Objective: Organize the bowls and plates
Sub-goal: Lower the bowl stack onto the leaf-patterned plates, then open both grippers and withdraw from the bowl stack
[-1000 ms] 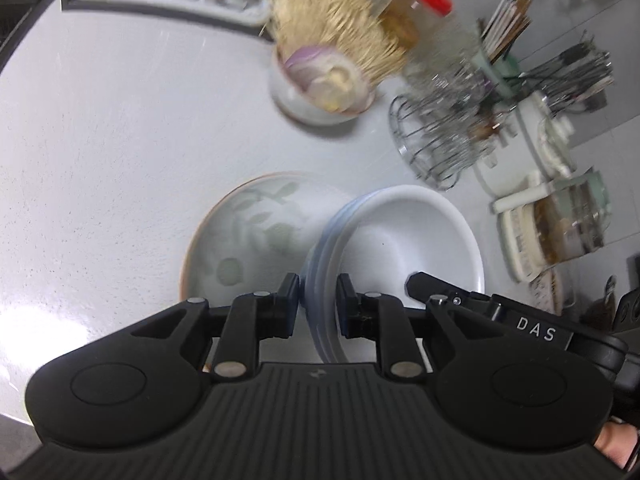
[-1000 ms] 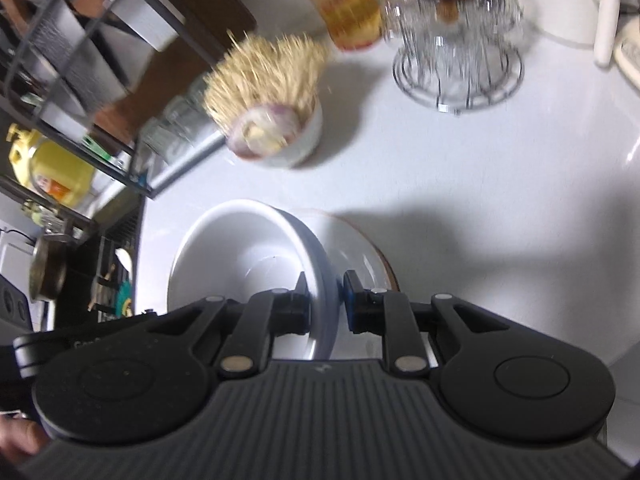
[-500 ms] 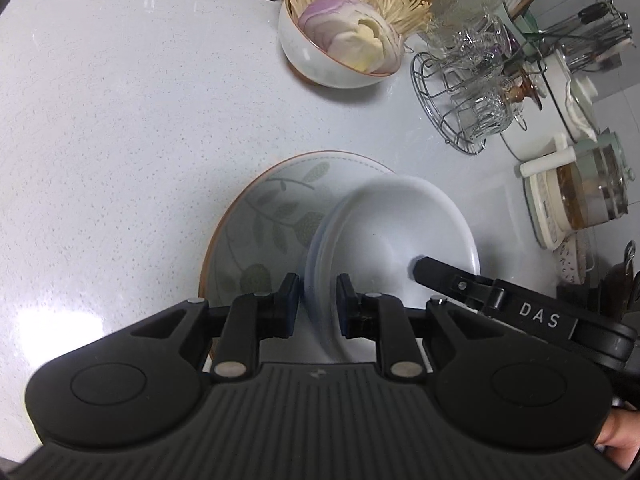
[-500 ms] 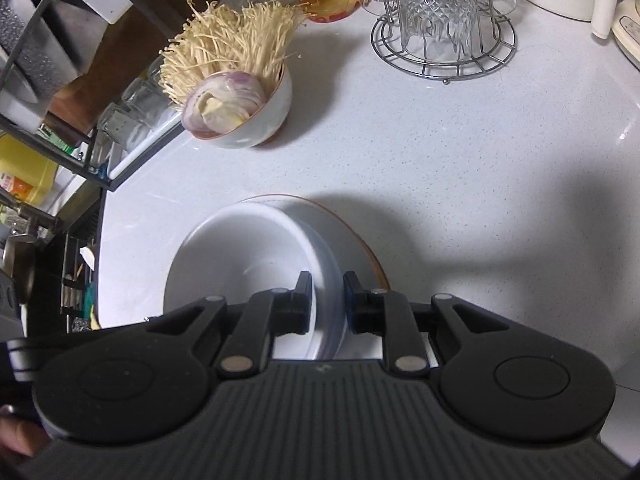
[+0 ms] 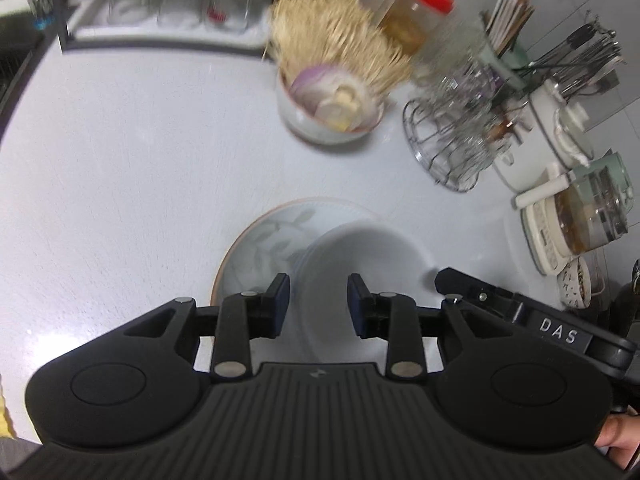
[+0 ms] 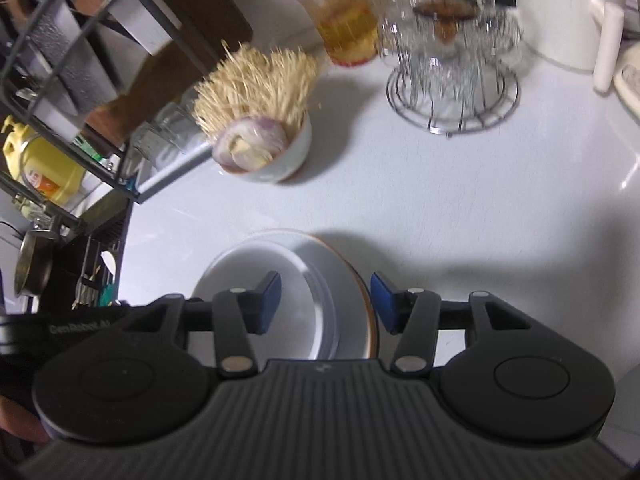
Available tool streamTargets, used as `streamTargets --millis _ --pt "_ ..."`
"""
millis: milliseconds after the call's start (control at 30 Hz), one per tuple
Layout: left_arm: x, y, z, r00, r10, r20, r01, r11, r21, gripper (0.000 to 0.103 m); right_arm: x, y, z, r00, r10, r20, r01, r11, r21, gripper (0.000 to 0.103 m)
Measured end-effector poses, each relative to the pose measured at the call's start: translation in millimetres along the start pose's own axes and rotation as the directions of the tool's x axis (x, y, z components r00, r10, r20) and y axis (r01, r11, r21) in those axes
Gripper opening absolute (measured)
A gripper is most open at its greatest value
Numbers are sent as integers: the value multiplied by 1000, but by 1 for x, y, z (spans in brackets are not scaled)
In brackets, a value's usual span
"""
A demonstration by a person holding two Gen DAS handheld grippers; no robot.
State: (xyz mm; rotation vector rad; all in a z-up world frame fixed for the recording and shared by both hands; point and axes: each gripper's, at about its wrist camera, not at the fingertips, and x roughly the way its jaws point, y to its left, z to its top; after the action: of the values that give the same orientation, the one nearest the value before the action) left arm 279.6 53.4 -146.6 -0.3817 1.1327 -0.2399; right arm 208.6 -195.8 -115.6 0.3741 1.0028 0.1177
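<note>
A white bowl [image 5: 360,264] sits on a leaf-patterned plate with a brown rim [image 5: 260,240] on the white counter. My left gripper [image 5: 318,300] is open, its jaws either side of the bowl's near rim without gripping. In the right wrist view the same bowl [image 6: 280,280] rests on the plate [image 6: 360,292]. My right gripper [image 6: 325,302] is open, its jaws straddling the bowl's right rim and the plate edge. The right gripper's arm [image 5: 520,320] shows in the left wrist view.
A bowl of onion and enoki mushrooms [image 5: 332,108] stands behind the plate. A wire rack of glasses [image 5: 456,136], a red-lidded jar [image 5: 416,20], a utensil holder [image 5: 508,32] and kettles [image 5: 580,216] crowd the right. A dish rack [image 6: 80,60] stands at the left.
Both grippers have opened and let go of the bowl, which now rests on the plate. Both have pulled back and up a little.
</note>
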Motion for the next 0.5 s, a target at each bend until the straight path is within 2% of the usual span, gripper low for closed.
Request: streamTargets --millis 233,400,500 --pt "-52 -38 -3 992 -10 122 4 999 52 36 -48 7 10 992 30 123 -18 995 -96 53" --pt "-92 -61 -10 978 -30 208 13 996 84 36 -89 13 12 973 57 224 -22 987 -157 53" --pt "-108 -72 -18 968 -21 251 -7 994 112 36 -111 12 11 960 76 271 -29 985 -172 53"
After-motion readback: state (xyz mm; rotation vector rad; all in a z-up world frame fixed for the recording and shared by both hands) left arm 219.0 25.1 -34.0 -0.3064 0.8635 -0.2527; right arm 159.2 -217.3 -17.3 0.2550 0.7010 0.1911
